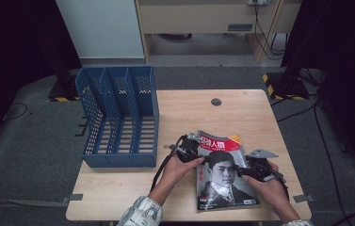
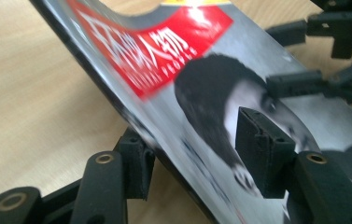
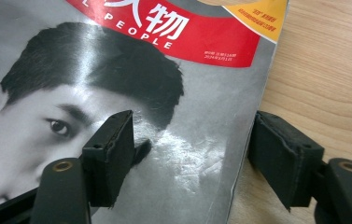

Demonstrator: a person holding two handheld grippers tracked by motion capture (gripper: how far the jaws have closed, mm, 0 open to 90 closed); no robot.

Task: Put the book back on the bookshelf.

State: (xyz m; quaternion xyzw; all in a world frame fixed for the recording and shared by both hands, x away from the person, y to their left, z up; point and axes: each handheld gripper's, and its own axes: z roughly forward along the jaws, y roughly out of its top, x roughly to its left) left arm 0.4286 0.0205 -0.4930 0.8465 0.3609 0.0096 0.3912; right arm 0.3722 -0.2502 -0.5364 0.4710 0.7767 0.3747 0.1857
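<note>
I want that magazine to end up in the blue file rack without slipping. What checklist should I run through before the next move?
1. Left hand-held gripper straddles the magazine edge, one jaw under, one over: ok.
2. Left pads clamped on the magazine: not ok, a gap shows.
3. Right hand-held gripper clamped: not ok, jaws open, one over the cover, one beside the edge.
4. Left edge of the magazine lifted off the table: ok.
5. Rack slots free: ok, all look empty.
6. Path from magazine to rack clear: ok.
</note>
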